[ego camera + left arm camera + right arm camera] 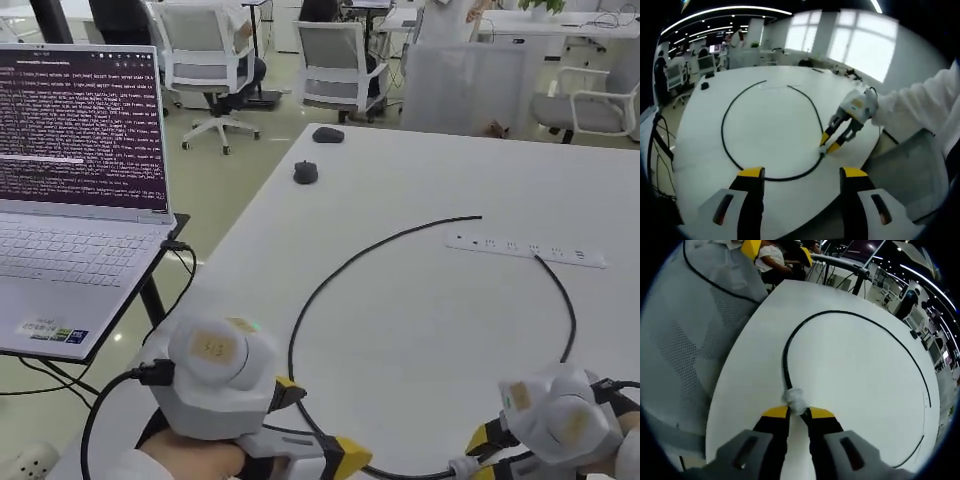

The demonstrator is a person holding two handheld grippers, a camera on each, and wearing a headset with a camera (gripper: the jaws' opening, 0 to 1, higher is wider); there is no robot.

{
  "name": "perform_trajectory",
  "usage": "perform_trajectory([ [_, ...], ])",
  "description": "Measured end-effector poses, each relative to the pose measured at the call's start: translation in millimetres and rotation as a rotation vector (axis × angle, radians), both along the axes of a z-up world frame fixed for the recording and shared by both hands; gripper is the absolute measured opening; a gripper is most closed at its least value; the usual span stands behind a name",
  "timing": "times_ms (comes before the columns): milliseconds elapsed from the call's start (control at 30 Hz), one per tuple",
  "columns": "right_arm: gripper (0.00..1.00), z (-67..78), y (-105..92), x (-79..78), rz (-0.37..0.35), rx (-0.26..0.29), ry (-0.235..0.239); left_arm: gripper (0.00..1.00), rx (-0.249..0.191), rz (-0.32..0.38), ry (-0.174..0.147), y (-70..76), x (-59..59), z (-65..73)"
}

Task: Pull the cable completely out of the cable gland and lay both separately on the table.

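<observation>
Gripping the cable gland between nearly closed jaws, your right gripper sits low over the surface. The cable leaves the gland toward 12 o'clock, in line with the jaws. Your left gripper, jaws wide apart, hovers with the cable's loop crossing just ahead.
</observation>
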State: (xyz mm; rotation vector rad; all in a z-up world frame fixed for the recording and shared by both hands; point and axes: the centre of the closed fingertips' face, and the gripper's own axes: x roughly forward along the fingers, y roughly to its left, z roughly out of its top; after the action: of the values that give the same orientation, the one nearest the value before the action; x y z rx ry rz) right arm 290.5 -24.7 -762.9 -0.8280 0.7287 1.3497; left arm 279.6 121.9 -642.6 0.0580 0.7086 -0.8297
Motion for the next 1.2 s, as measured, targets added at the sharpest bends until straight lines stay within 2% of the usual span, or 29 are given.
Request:
perform_trajectory([
  [67,0.12,-0.9,-3.3,2.3,-0.080,0.009,0.040,0.61,0.004,-0.004,0.005,-0.9,-0.8,-1.3],
  [167,0.12,-2.3,-3.7,3.6,-0.135,0.037,0.064,0.61,0.011,-0.016,0.007,-2.9,-2.8,-2.5],
  [267,0.12,-3.4,-5.2,4.4,-0.231,0.051,0.111,0.61,0.013,-0.022,0.006,-4.0,-3.4,-2.5],
  [333,0.12,-3.7,-6.7,2.6,-0.243,0.038,0.115,0.61,0.014,-0.020,0.005,-3.7,-3.1,-2.4],
  [467,0.11,7.5,-4.0,-1.0,-0.283,0.062,0.122,0.61,0.014,-0.013,-0.001,-2.4,-1.6,-1.5],
  [567,0.11,15.9,-5.8,-2.1,-0.336,0.053,0.140,0.60,0.014,-0.012,-0.004,-2.3,-1.3,-1.0],
  [667,0.11,29.4,-4.3,-0.5,-0.371,0.084,0.133,0.60,0.018,-0.017,-0.004,-3.2,-2.1,-1.3],
  [767,0.11,45.4,-2.4,-2.2,-0.397,0.101,0.119,0.58,0.018,-0.028,-0.022,-5.3,-2.2,1.4],
  [833,0.11,57.6,-1.0,-2.6,-0.396,0.098,0.067,0.55,0.011,-0.027,-0.046,-6.7,0.1,6.8],
  [900,0.11,69.8,3.5,-6.3,-0.400,0.121,0.054,0.51,-0.013,-0.033,-0.117,-10.3,6.1,18.9],
  [1000,0.10,87.0,10.5,-12.6,-0.383,0.133,0.017,0.47,-0.056,-0.039,-0.149,-15.1,5.4,30.6],
  [1067,0.10,95.6,14.3,-15.9,-0.364,0.136,-0.003,0.46,-0.081,-0.046,-0.158,-18.4,4.7,35.5],
  [1133,0.10,107.3,19.0,-17.6,-0.357,0.154,-0.011,0.46,-0.104,-0.054,-0.150,-22.5,2.8,37.8],
  [1200,0.10,119.9,22.9,-17.4,-0.350,0.172,-0.021,0.46,-0.139,-0.082,-0.161,-29.7,-0.7,43.9],
])
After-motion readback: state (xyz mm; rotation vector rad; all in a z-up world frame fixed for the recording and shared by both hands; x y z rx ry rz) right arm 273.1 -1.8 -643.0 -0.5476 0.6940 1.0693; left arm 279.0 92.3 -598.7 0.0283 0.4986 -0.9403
